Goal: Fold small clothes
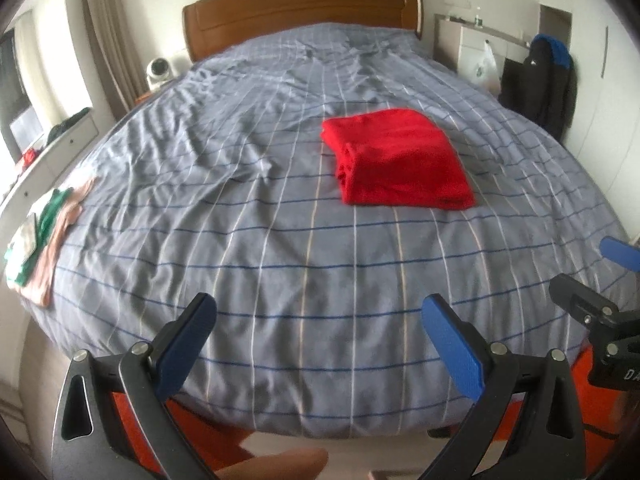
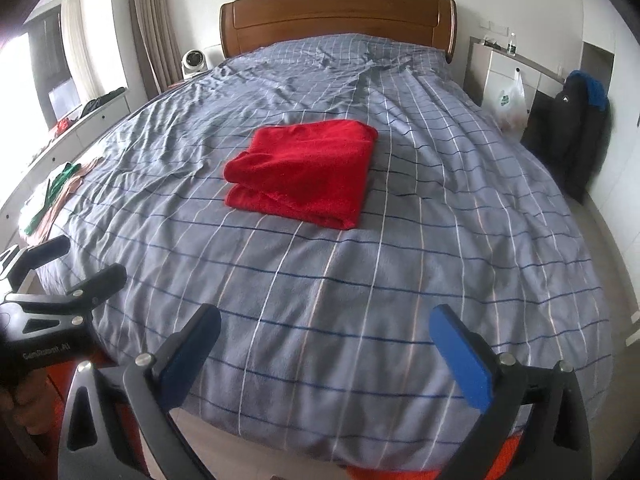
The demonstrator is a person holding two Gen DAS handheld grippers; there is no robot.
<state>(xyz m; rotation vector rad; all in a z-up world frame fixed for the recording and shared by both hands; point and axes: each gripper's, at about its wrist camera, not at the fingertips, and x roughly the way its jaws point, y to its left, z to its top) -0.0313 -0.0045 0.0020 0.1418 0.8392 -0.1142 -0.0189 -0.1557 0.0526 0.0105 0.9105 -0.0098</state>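
The red garment [image 1: 400,158] lies folded into a squarish stack on the bed [image 1: 280,280], right of centre in the left wrist view and just above centre in the right wrist view [image 2: 304,170]. Its stacked fold edges face the lower left in both views, and the layers there bulge slightly instead of lying flush. The top surface is flat and smooth. What kind of garment it is cannot be told from the folded shape.

Bare checked duvet surrounds it on all sides, with the widest open stretch in the lower half of both frames, between the stack and the foot edge of the bed. The duvet is wrinkled, most toward the upper left.

At the left edge of the bed a pile of pale, green and pink clothes [image 1: 38,240] sits close to the side (partly cut off by the fisheye rim, and too blurred to count pieces). The wooden headboard [image 2: 338,16] closes the upper edge.

The left tongs [image 1: 320,344] hang over the foot of the bed, spread wide with nothing between them; the right tongs [image 2: 326,354] are likewise splayed and empty. Each pair shows partly at the other view's side edge. A fingertip of the hand [image 1: 276,466] appears at the bottom of the left view, blurred.
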